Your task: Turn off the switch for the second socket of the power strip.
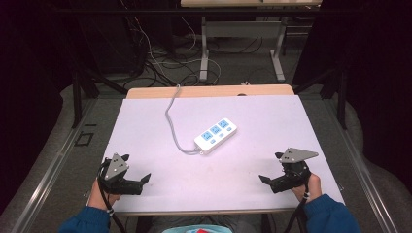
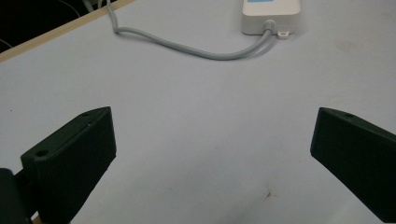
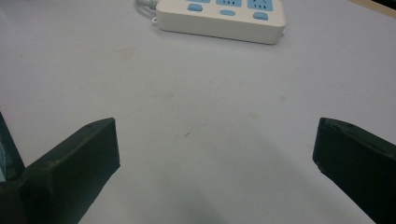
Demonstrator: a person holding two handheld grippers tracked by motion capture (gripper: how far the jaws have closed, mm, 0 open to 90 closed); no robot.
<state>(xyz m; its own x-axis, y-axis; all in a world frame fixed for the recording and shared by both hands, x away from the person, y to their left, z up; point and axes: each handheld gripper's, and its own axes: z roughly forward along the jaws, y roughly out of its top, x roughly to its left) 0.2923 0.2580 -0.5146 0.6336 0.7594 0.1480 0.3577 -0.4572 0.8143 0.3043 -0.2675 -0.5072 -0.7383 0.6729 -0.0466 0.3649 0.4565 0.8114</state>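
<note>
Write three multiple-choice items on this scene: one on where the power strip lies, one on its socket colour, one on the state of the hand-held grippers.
1. Where does the power strip lie on the table?
A. near the middle
B. at the near left corner
C. hanging off the right edge

2. What colour are its socket faces?
A. red
B. blue
C. black

3. How are the left hand-held gripper and the right hand-held gripper?
A. both open and empty
B. both shut on the cable
C. one holds the strip

Answers: 1 A, it lies between the two grippers, farther off; 2 B, blue panels on the white body; 3 A, jaws stand wide apart over bare surface.
</note>
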